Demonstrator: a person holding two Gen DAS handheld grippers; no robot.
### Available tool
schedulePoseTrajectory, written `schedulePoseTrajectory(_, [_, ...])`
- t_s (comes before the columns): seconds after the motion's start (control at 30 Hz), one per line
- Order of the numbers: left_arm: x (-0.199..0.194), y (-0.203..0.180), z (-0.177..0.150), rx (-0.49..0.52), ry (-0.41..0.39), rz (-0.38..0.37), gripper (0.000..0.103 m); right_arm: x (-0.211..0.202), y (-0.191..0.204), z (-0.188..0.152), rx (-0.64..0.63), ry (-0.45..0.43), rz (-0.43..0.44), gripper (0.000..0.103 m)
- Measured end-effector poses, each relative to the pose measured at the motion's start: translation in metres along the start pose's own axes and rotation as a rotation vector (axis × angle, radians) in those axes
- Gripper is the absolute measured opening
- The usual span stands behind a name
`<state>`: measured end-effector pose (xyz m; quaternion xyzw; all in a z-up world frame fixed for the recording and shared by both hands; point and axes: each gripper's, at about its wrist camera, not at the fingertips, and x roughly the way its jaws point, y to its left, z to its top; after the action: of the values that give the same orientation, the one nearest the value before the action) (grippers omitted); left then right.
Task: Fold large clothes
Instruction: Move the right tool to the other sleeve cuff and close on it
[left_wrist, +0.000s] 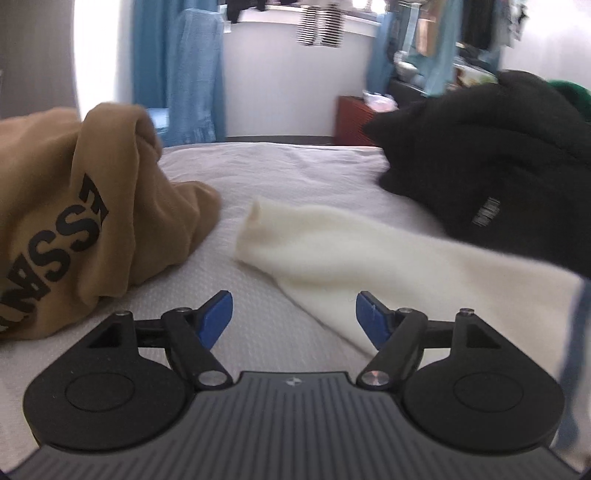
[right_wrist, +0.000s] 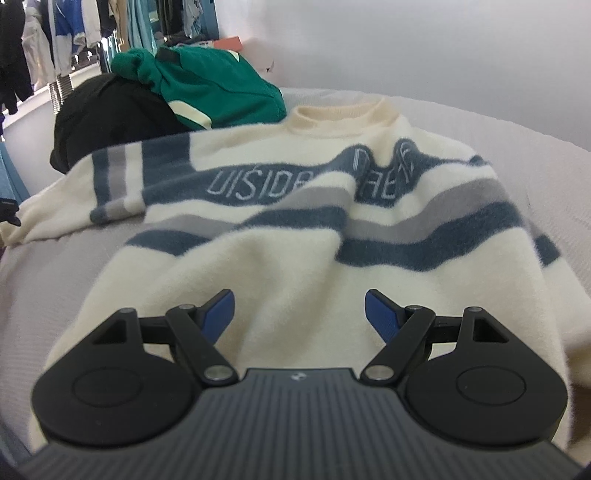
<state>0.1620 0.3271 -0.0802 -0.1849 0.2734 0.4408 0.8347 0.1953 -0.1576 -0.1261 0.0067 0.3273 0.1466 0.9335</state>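
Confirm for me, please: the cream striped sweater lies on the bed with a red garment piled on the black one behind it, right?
Not quite: the garment piled on the black one is green, not red, as the right wrist view shows. The cream striped sweater does lie on the bed.

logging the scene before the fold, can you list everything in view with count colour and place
striped sweater: 1, cream with blue and grey bands, spread on the bed, neck away from the right camera
sweater sleeve: 1, cream, lying flat across the bed ahead of the left gripper
tan hoodie: 1, tan with black lettering, bunched at left of the left view
black garment: 1, black, heaped at right of the left view
green garment: 1, green with cream stripes, on top of the black heap
bed sheet: 1, white, under everything
hanging clothes: several, mixed colours, background
left gripper: 1, black with blue pads, jaws open, empty
right gripper: 1, same, jaws open over the sweater
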Motion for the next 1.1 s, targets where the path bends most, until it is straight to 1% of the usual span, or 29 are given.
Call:
schedulePoseTrajectory(0.1, [-0.033, -0.010, -0.004, 0.040, -0.003, -0.073, 0.078, -0.010, 0.001, -0.001, -0.008, -0.020, 0.008, 0.079])
schedulePoseTrajectory(0.27, [-0.091, -0.031, -0.019, 0.090, 0.009, -0.234, 0.078, -0.025, 0.001, -0.003, -0.011, -0.050, 0.021, 0.079])
schedulePoseTrajectory(0.4, [-0.137, -0.052, -0.041, 0.130, 0.018, -0.356, 0.078, -0.039, -0.001, -0.003, -0.022, -0.090, 0.013, 0.079])
schedulePoseTrajectory(0.57, [-0.186, -0.075, -0.075, 0.215, 0.019, -0.491, 0.078, -0.054, -0.011, -0.005, 0.000, -0.120, 0.009, 0.079])
schedulePoseTrajectory(0.7, [-0.217, -0.088, -0.100, 0.282, 0.027, -0.570, 0.078, -0.066, -0.028, -0.002, 0.036, -0.139, -0.010, 0.079])
schedulePoseTrajectory(0.8, [-0.235, -0.091, -0.119, 0.300, 0.055, -0.630, 0.078, -0.074, -0.050, 0.007, 0.098, -0.152, -0.029, 0.079])
schedulePoseTrajectory(0.9, [-0.243, -0.094, -0.136, 0.311, 0.101, -0.700, 0.078, -0.079, -0.077, 0.017, 0.157, -0.153, -0.071, 0.079])
schedulePoseTrajectory(1.0, [-0.251, -0.101, -0.155, 0.341, 0.146, -0.759, 0.078, -0.075, -0.104, 0.028, 0.184, -0.139, -0.164, 0.079])
schedulePoseTrajectory(1.03, [-0.255, -0.104, -0.162, 0.355, 0.155, -0.777, 0.078, -0.072, -0.111, 0.031, 0.183, -0.130, -0.190, 0.079])
schedulePoseTrajectory(1.1, [-0.261, -0.112, -0.177, 0.402, 0.158, -0.803, 0.078, -0.065, -0.126, 0.039, 0.195, -0.106, -0.214, 0.079])
